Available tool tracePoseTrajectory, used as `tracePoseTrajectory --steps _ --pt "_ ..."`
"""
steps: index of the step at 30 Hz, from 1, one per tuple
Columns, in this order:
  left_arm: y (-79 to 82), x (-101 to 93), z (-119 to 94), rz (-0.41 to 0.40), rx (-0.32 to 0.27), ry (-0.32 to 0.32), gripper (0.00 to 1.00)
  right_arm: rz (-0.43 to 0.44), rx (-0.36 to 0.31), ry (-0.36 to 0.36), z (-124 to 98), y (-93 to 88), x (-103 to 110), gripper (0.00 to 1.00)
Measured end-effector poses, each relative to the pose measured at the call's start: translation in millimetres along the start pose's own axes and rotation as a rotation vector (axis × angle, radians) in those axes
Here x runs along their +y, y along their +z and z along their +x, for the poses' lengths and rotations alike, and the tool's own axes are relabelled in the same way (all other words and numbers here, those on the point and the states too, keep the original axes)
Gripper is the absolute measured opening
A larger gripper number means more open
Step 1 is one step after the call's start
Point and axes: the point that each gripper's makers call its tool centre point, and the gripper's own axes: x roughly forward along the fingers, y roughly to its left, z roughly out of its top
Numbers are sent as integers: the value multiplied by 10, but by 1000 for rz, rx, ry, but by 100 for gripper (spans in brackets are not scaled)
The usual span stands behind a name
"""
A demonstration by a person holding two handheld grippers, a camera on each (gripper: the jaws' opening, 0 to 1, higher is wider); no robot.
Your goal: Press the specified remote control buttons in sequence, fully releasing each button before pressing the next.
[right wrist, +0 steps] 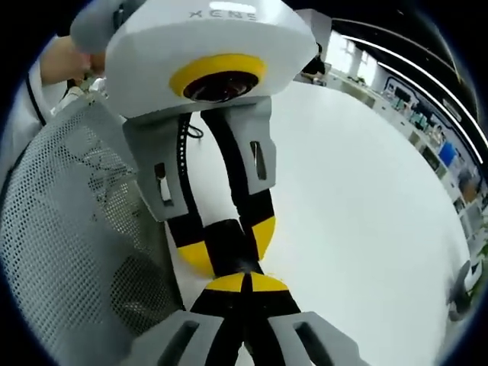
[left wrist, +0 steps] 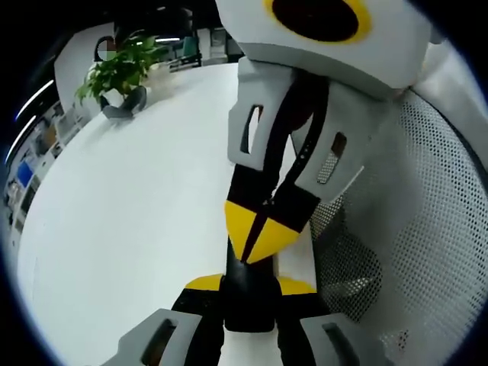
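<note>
White table (left wrist: 114, 229) in an open office, both grippers low over it, tip to tip. Left gripper (left wrist: 250, 286): jaws part open, clamped on a slim black thing between the yellow tips, most likely the remote (left wrist: 248, 305), seen end-on; no buttons readable. Right gripper (left wrist: 255, 236) comes in from the far side of the left gripper view, jaws closed together to one point, holding nothing, tip at or on the remote's far end. The right gripper view agrees: right gripper (right wrist: 245, 284) pinched closed at the bottom, left gripper (right wrist: 229, 245) opposite it with the black remote (right wrist: 226, 238) between its yellow pads, tips meeting. Contact or a thin gap, cannot tell. Progress, as a judgement: mid-sequence, either on a press or just at the button; which button and how many presses are done cannot be read, no screen or indicator to check. Left to do: release fully, finish the remaining presses, confirm the end state. Containers: a white mesh piece (left wrist: 427, 213) just right of the grippers, on the left in the right gripper view (right wrist: 69, 229), could be a basket or a chair back; a dark shape shows through the holes, contents cannot be told. Far left, a plant (left wrist: 118, 69) in a grey pot (left wrist: 122, 108). A hand (right wrist: 65, 61) at the far top left.
</note>
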Motion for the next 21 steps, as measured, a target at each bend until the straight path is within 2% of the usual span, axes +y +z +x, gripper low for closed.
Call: tracePoseTrajectory --steps 3,4,9,10,11,14,16,17,19,21 --pt "2 2 1 -10 -4 3 24 -8 -10 0 -19 -21 -4 0" --pt "3 0 -2 -11 -5 4 24 7 -29 1 -24 -18 -9 0" --pt "5 -3 -5 -11 1 6 24 30 -39 37 -67 -39 24 0" --pt "4 -4 -5 -11 1 6 24 57 -46 33 -83 -50 16 0" --pt "4 -4 -5 -11 -2 5 24 84 -41 54 -122 -90 32 0" --pt "2 -5 -6 -15 -10 6 24 123 -14 42 -227 -252 -23 0" --pt "1 -5 -6 -14 -12 6 24 188 -20 52 -297 -328 -24 0" --pt "1 -5 -6 -14 -13 6 24 185 -29 65 -320 -348 -30 0" --pt "-1 -6 -6 -13 -14 6 24 235 -41 77 -376 -392 -39 11" --pt "-3 -4 -5 -18 -17 3 24 233 -45 74 -430 -420 -76 16"
